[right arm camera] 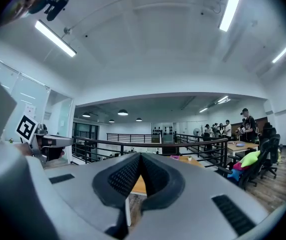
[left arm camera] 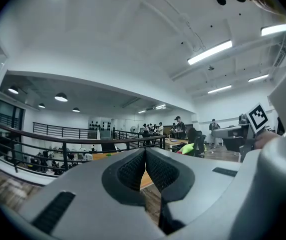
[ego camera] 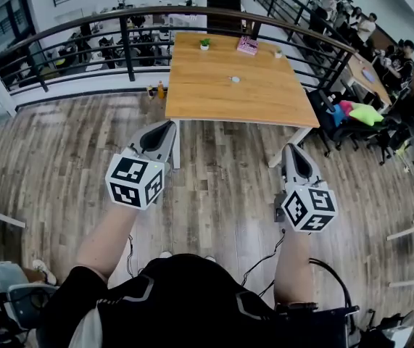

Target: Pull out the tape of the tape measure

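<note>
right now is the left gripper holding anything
No, the left gripper has its jaws pressed together in its own view, with nothing between them.

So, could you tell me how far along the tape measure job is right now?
Nothing looks done yet: the small round object, likely the tape measure, lies untouched on the wooden table. In hand: nothing; the left gripper and right gripper are both shut and empty, over the floor short of the table. Left: approach, grip it, pull out the tape.
</note>
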Demonstrator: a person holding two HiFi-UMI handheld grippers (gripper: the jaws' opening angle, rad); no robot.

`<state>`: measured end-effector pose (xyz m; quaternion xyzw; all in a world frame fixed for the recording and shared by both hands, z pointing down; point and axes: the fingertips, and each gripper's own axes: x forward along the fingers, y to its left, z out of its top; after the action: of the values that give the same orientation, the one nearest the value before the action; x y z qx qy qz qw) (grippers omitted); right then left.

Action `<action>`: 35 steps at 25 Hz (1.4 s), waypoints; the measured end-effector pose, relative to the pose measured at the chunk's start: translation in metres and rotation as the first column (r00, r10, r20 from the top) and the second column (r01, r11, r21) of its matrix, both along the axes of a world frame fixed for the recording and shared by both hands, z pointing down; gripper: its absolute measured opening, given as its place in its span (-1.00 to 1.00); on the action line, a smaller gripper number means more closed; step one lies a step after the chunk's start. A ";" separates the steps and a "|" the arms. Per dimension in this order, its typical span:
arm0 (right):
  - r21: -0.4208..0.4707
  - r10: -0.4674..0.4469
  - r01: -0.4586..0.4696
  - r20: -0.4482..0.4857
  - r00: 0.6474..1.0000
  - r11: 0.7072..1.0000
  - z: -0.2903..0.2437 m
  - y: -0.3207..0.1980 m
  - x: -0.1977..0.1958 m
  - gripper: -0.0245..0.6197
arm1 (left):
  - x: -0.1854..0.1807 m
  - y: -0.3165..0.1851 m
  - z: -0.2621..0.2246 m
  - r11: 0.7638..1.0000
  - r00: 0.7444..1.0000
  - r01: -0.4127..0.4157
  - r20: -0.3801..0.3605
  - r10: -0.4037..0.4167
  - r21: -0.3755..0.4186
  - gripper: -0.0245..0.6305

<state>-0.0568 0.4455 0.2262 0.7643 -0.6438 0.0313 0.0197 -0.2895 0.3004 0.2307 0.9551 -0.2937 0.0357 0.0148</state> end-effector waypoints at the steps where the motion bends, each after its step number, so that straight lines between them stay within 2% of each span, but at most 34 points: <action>1: -0.004 -0.002 0.002 0.000 1.000 1.000 0.001 0.000 0.000 -0.92 | 0.000 0.000 0.001 1.000 1.000 0.003 -0.001 -0.003 -0.002 -0.84; 8: -0.009 -0.012 0.012 -0.002 1.000 1.000 0.001 -0.002 0.002 -0.92 | -0.002 0.001 -0.003 1.000 0.999 0.018 -0.031 -0.019 -0.015 -0.83; 17: -0.007 -0.035 0.035 -0.016 0.999 0.999 0.005 -0.002 -0.001 -0.91 | -0.002 0.006 0.002 1.000 1.000 0.020 -0.013 -0.019 0.016 -0.83; 18: -0.010 -0.045 0.044 -0.020 0.999 0.999 0.006 -0.003 -0.001 -0.84 | -0.001 0.006 0.003 1.000 1.000 0.021 -0.015 -0.021 0.013 -0.82; 20: -0.012 -0.069 0.069 -0.013 0.998 0.998 0.009 -0.006 -0.001 -0.48 | 0.001 0.004 0.004 1.000 0.999 0.022 -0.031 -0.022 -0.008 -0.82; 21: -0.008 -0.078 0.078 -0.005 0.997 0.997 0.010 -0.006 -0.001 -0.38 | 0.002 0.004 0.004 1.000 0.999 0.017 -0.039 -0.017 -0.018 -0.79; 23: 0.007 -0.085 0.085 0.009 0.996 0.996 0.010 -0.005 0.001 -0.28 | 0.005 0.006 0.004 1.000 0.999 -0.003 -0.051 0.001 -0.027 -0.48; 26: 0.016 -0.090 0.090 0.015 0.996 0.996 0.010 -0.002 0.005 -0.06 | 0.011 0.012 0.005 0.999 0.998 -0.030 -0.065 0.028 -0.036 -0.15; 30: 0.016 -0.101 0.101 0.024 0.995 0.995 0.017 0.002 0.013 0.09 | 0.021 0.021 0.016 0.999 0.998 -0.044 -0.041 0.042 -0.029 0.00; 35: 0.025 -0.137 0.136 0.031 0.990 0.990 0.024 0.004 0.020 0.09 | 0.033 0.031 0.014 0.995 0.990 -0.093 -0.114 0.089 -0.034 0.04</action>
<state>-0.0372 0.4497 0.2500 0.7179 -0.6953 0.0348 0.0025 -0.2565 0.3315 0.2443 0.9676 -0.2477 -0.0114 0.0483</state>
